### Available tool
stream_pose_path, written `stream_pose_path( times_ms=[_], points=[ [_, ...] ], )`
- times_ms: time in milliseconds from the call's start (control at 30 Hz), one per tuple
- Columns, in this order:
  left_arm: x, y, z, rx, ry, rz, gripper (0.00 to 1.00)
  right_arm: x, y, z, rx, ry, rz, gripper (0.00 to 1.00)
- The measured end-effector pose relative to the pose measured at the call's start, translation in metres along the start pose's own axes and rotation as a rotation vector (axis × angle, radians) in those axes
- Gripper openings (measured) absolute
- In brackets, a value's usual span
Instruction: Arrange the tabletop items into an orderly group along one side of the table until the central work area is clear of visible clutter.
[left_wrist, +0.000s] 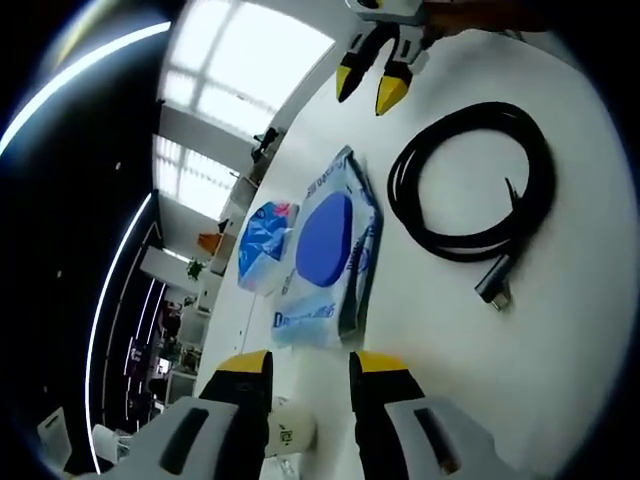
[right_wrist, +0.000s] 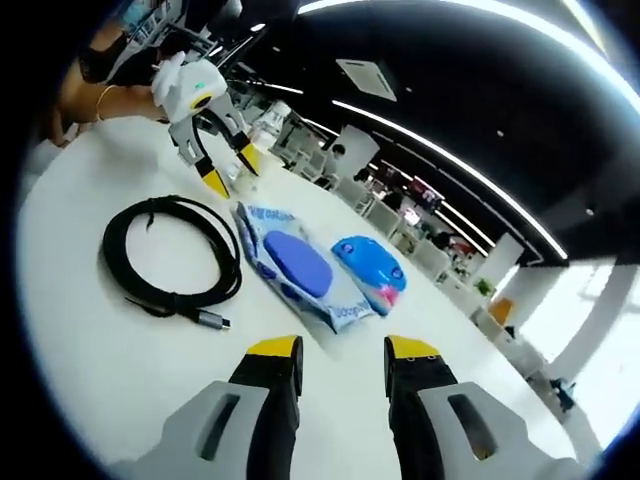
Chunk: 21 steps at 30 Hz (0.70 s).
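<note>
Left gripper (left_wrist: 310, 365): jaws are standing apart in the left gripper view, gripping nothing; a small white cup-like object (left_wrist: 290, 432), its kind unclear, is sitting on the table between them. In the right gripper view this gripper (right_wrist: 228, 170) is hovering at the far edge, yellow tips apart, a person's hand (right_wrist: 95, 95) with a bangle holding it.
Right gripper (right_wrist: 344, 352): jaws are standing apart over bare table (right_wrist: 90, 360) in the right gripper view, holding nothing. In the left gripper view it (left_wrist: 372, 82) is hanging over the far side of the table (left_wrist: 560, 340), tips parted.
Wet-wipes pack (left_wrist: 328, 250): white-and-blue, lying flat mid-table, just ahead of the left gripper's jaws; blue oval lid facing up (right_wrist: 300, 268).
Small blue packet (left_wrist: 265, 243): lying just beside the wipes pack, toward the table edge, edges apparently touching (right_wrist: 370, 268).
Black cable (left_wrist: 475, 185): coiled in a loose ring, lying on the other side of the wipes pack; its plug end is pointing out of the coil (right_wrist: 172, 255).
Background: office ceiling lights and desks are showing beyond the table.
</note>
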<state>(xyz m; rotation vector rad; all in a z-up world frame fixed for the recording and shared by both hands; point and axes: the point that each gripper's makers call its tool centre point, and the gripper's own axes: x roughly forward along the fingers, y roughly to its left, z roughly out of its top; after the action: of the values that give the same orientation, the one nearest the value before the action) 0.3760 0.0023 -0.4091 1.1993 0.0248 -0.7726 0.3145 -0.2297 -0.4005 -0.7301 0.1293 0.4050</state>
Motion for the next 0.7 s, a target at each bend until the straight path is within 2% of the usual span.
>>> stream_pose_path(
  times_ms=[233,300,367,433,500,600,700],
  points=[
    [0.01,-0.003,0.005,0.028,0.006,-0.008,0.3,0.007,-0.001,-0.003,-0.021,0.011,-0.003,0.3],
    [0.011,-0.002,0.008,0.067,0.009,0.005,0.3,0.007,-0.002,-0.004,-0.023,0.013,-0.004,0.31],
    [0.013,-0.003,0.01,0.073,0.009,0.0,0.3,0.009,-0.002,-0.006,-0.025,0.018,-0.002,0.31],
    [0.015,-0.004,0.009,0.087,0.02,-0.004,0.29,0.01,-0.001,-0.008,-0.038,0.025,0.0,0.31],
    [0.015,-0.003,0.007,0.094,0.029,-0.007,0.3,0.011,-0.003,-0.009,-0.089,0.04,-0.014,0.31],
    [0.013,-0.004,0.007,0.087,0.021,-0.013,0.29,0.013,-0.003,-0.009,-0.095,0.039,-0.01,0.31],
    [0.013,-0.003,0.003,0.133,0.046,0.002,0.29,0.018,-0.004,-0.009,-0.099,0.04,-0.006,0.31]
  ],
)
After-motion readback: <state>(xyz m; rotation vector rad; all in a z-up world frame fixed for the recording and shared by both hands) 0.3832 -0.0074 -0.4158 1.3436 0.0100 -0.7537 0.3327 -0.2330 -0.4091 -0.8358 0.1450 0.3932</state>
